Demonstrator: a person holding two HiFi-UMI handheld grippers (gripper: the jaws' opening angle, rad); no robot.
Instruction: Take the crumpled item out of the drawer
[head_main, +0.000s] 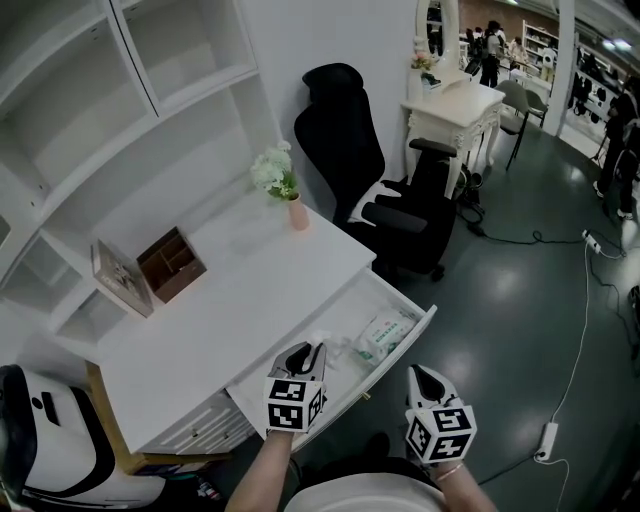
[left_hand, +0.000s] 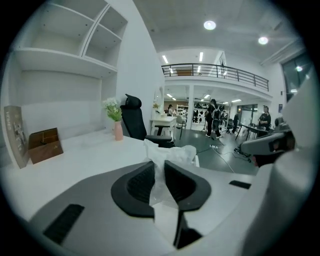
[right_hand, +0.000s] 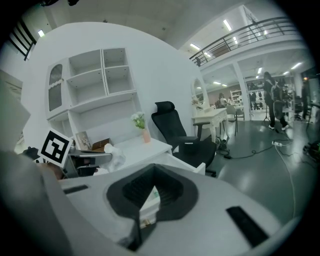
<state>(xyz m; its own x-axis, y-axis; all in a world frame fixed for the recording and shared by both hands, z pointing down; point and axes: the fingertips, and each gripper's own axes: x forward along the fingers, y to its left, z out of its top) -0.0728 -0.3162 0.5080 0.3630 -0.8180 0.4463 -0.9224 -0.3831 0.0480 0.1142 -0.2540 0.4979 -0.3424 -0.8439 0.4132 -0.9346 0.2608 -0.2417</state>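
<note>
My left gripper (left_hand: 156, 169) jaws only narrowly apart, clamped on the crumpled item (left_hand: 169, 153), wad poking past the tips, right gripper (right_hand: 154, 172) closed and empty, only the head view shows the open drawer (head_main: 421, 322) below both grippers

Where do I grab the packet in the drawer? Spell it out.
Probably grip the packet across its short width, with the jaws coming straight down from above. It lies flat in the open drawer, whose walls would likely block a sideways approach.
</note>
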